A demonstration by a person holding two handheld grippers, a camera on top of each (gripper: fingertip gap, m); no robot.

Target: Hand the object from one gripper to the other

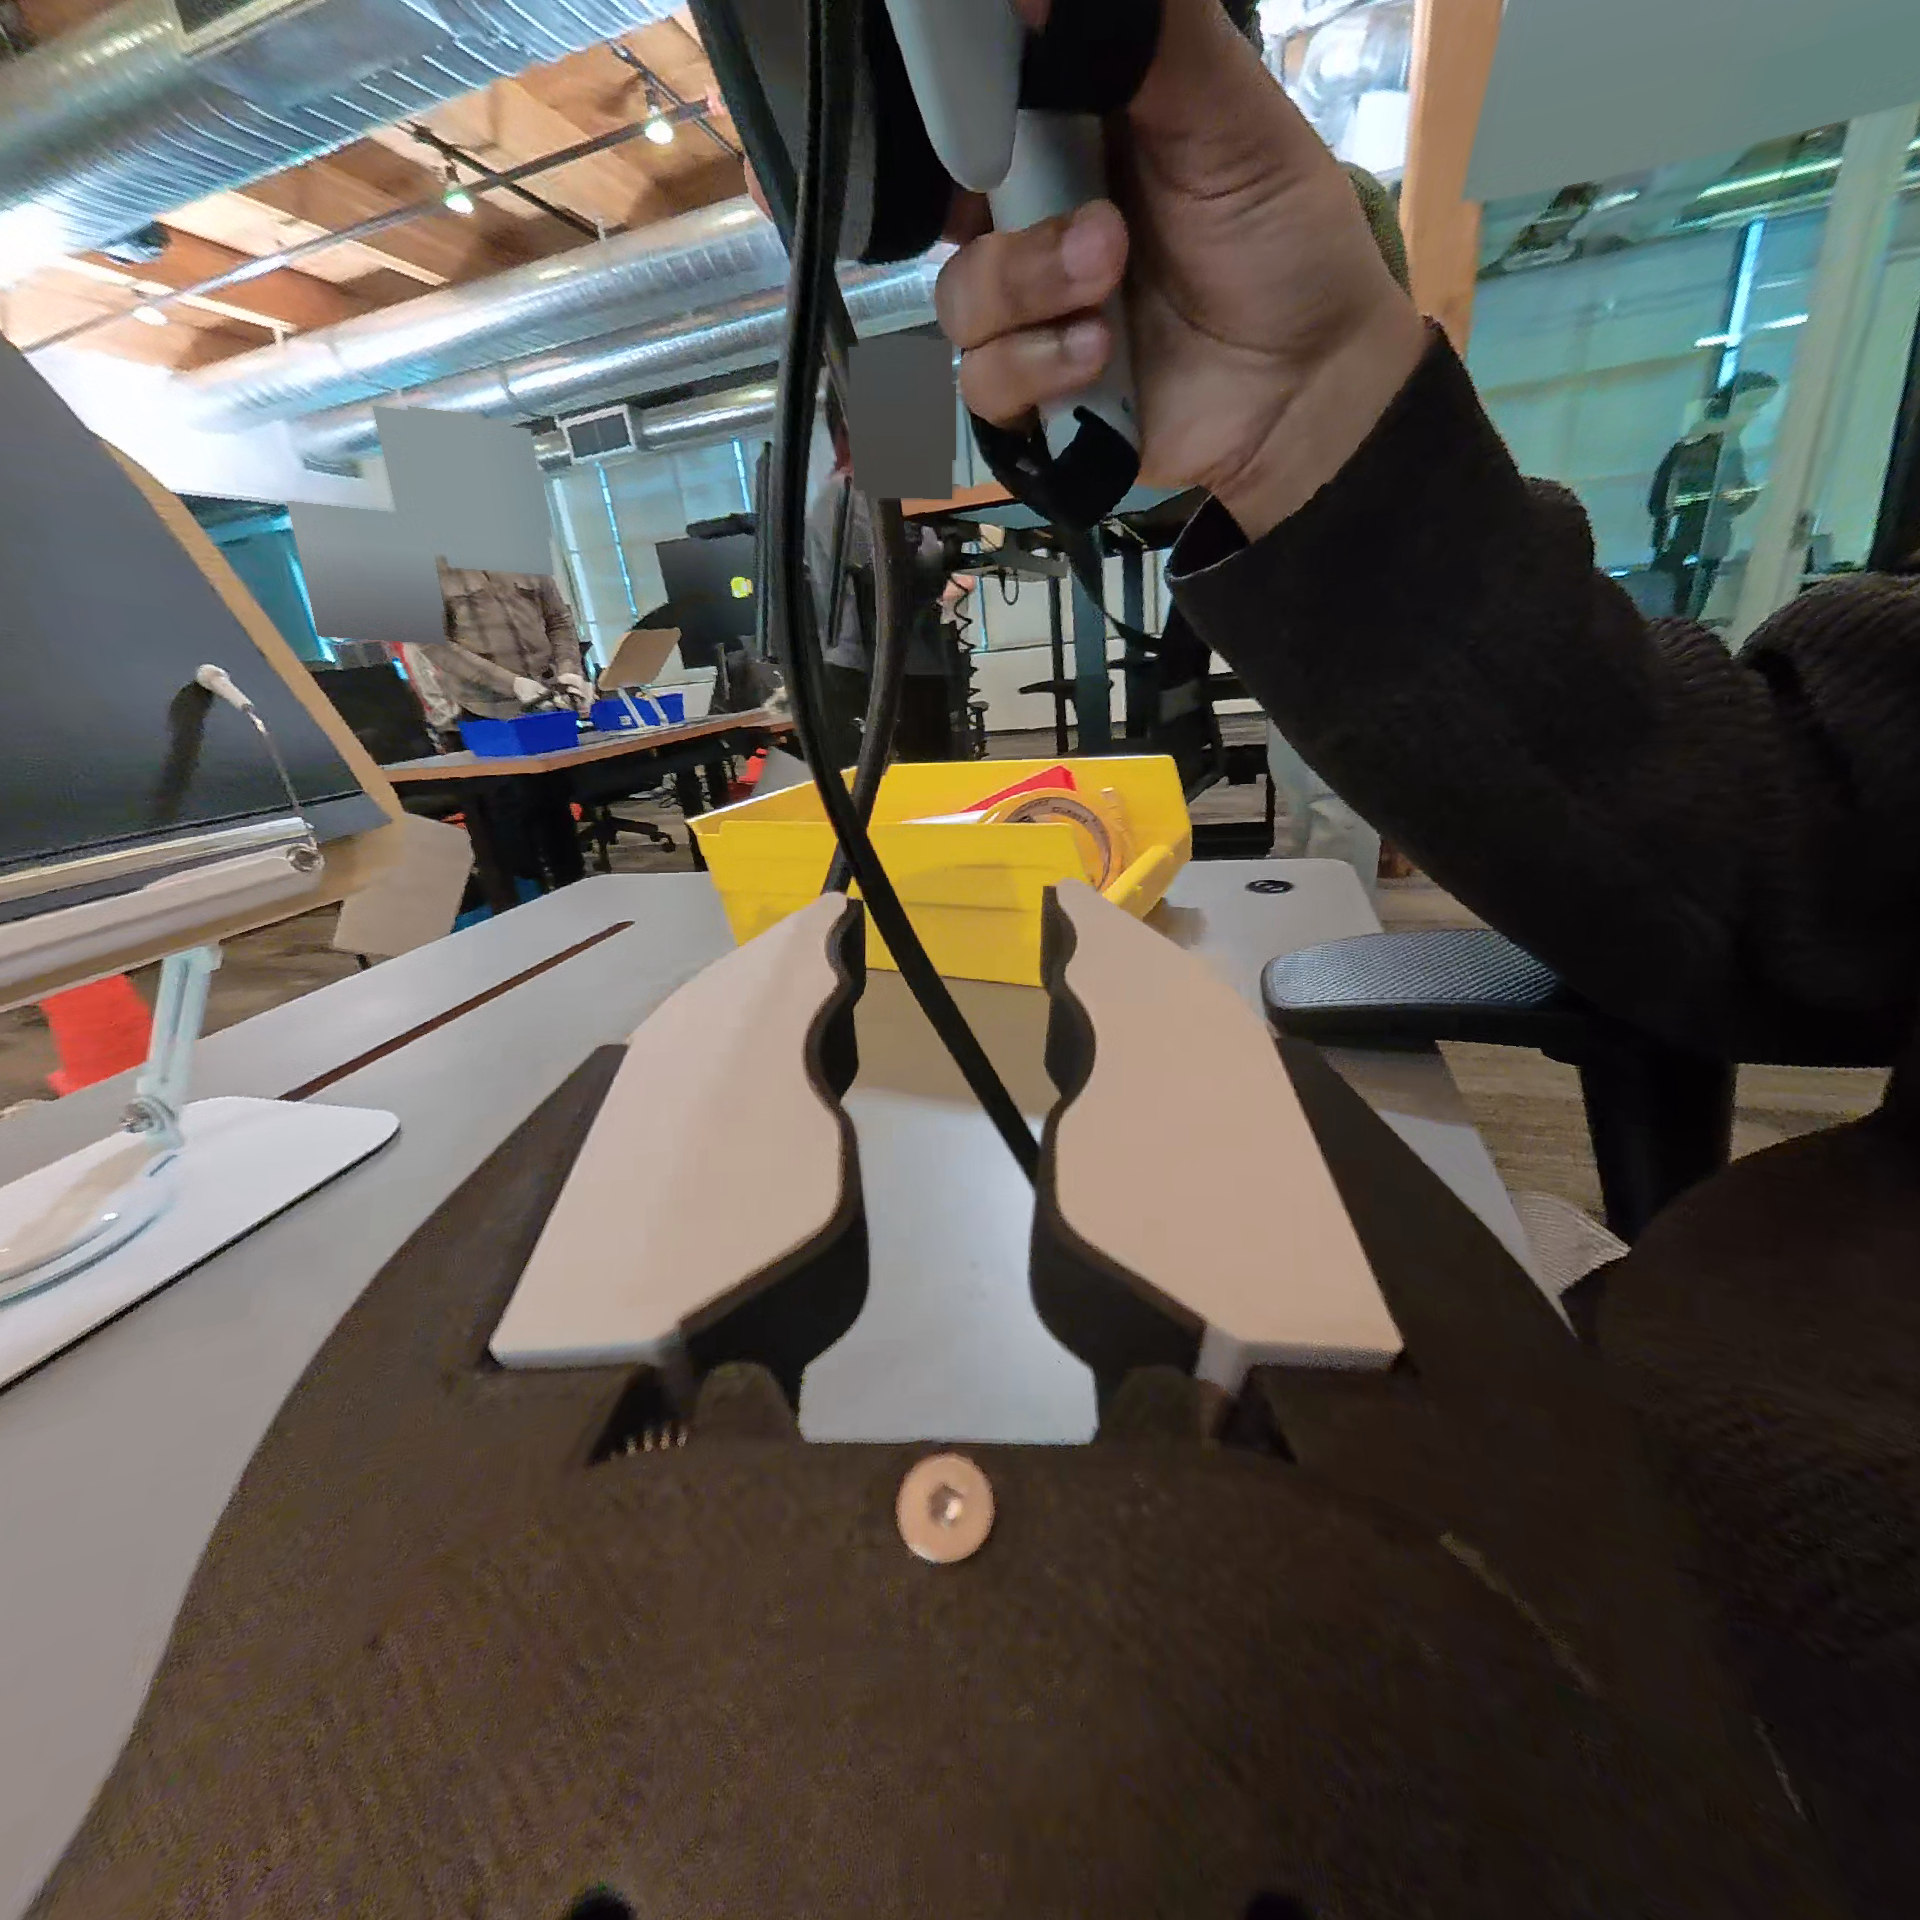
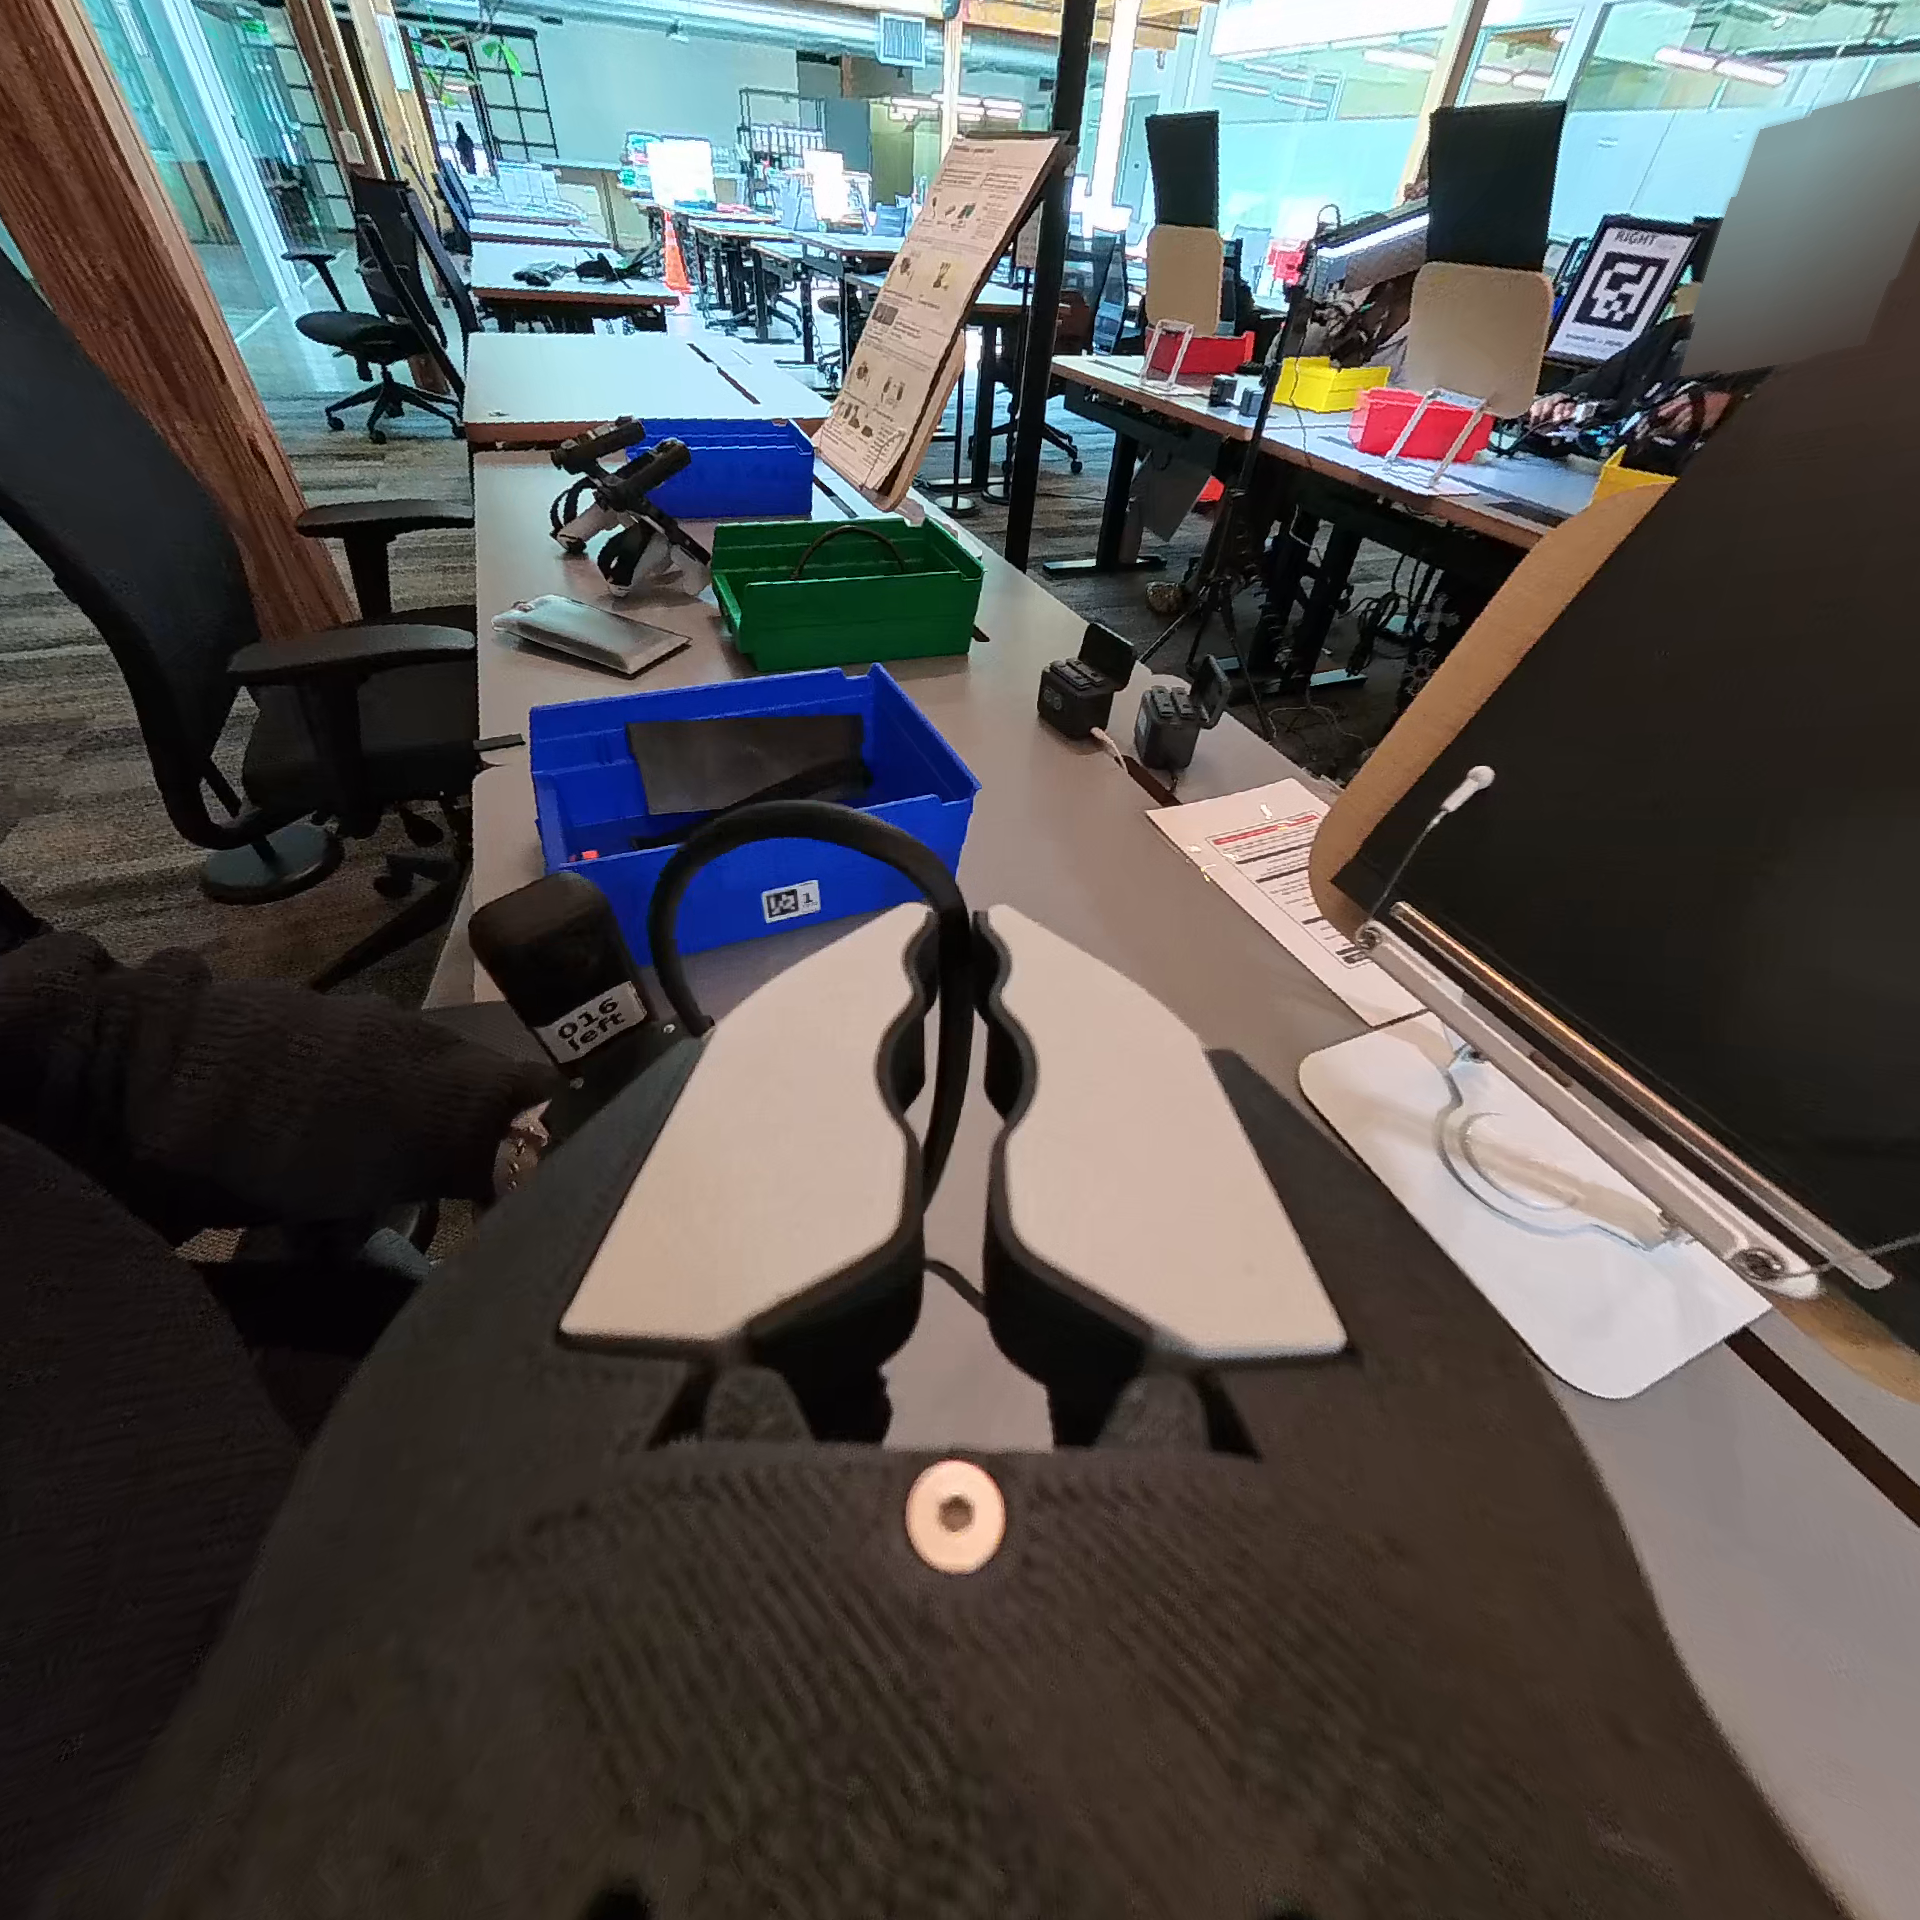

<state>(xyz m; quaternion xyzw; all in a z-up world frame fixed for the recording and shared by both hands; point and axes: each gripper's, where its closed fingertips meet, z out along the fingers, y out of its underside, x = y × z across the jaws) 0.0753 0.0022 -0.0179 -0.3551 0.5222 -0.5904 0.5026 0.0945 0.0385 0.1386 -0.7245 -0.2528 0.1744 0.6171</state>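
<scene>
Grey desks [image 2: 1039, 831], black office chairs [image 2: 312, 675], silver ceiling ducts [image 1: 582, 322]

The black cable [image 1: 821, 582] runs off the top edge of the left wrist view, and its lower end slips out of sight behind the right finger [image 1: 1195, 1122] of the left gripper [image 1: 951, 914]. In the right wrist view the cable's [image 2: 800, 831] loop passes behind the gripper body [image 2: 935, 1662]; its ends stay hidden. The blue bin's [image 2: 914, 769] dark contents cannot be identified. The person's sleeve [image 2: 187, 1081] is cut by the left edge.
</scene>
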